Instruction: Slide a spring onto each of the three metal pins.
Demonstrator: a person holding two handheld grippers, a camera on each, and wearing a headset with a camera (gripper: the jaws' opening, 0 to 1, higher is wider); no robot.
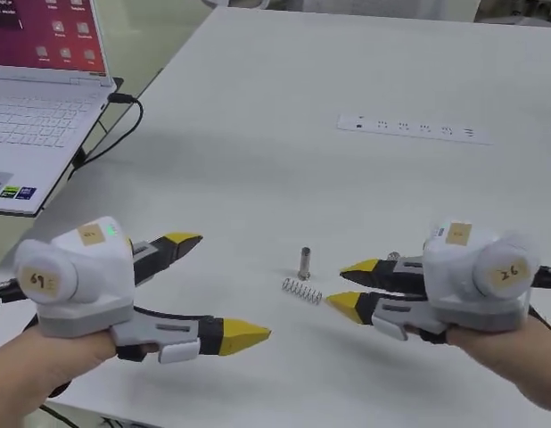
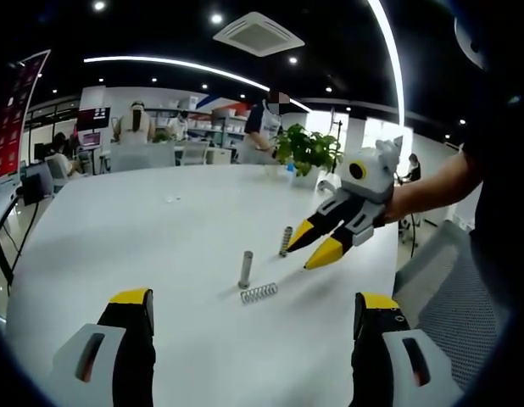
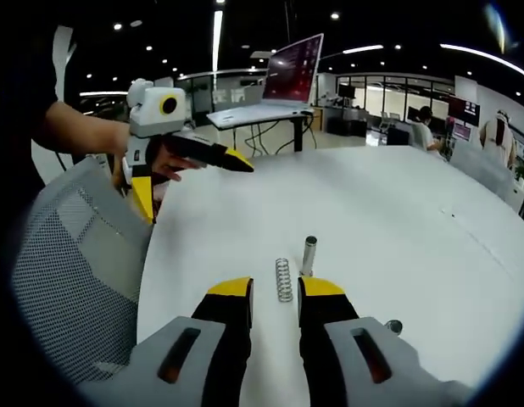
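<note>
At the middle of a white desk point(image 1: 284, 178), seen from the head view, a short metal pin point(image 1: 304, 262) stands upright with a loose spring point(image 1: 301, 290) lying on its side just beside its base, at the pin's 6 o'clock. The spring is on the desk, not on the pin, and neither gripper touches it.

At the spring's 3 o'clock, the right gripper point(image 1: 340, 285) is held with its yellow-tipped jaws a narrow gap apart and nothing between them, the tips near the spring. In the right gripper view, the spring lies at 12 o'clock just beyond that gap, with the pin at its 1 o'clock.

At the spring's 9 o'clock and well apart from it, the left gripper point(image 1: 224, 286) has its jaws spread wide and empty.

Seen in the left gripper view, a second upright piece point(image 2: 285, 242) with a coiled look stands close to the right gripper's tips; whether it is a pin wearing a spring cannot be told.

An open laptop point(image 1: 44, 89) sits at the desk's 10 o'clock, and a white power strip point(image 1: 405, 127) lies at 1 o'clock from the pin.
</note>
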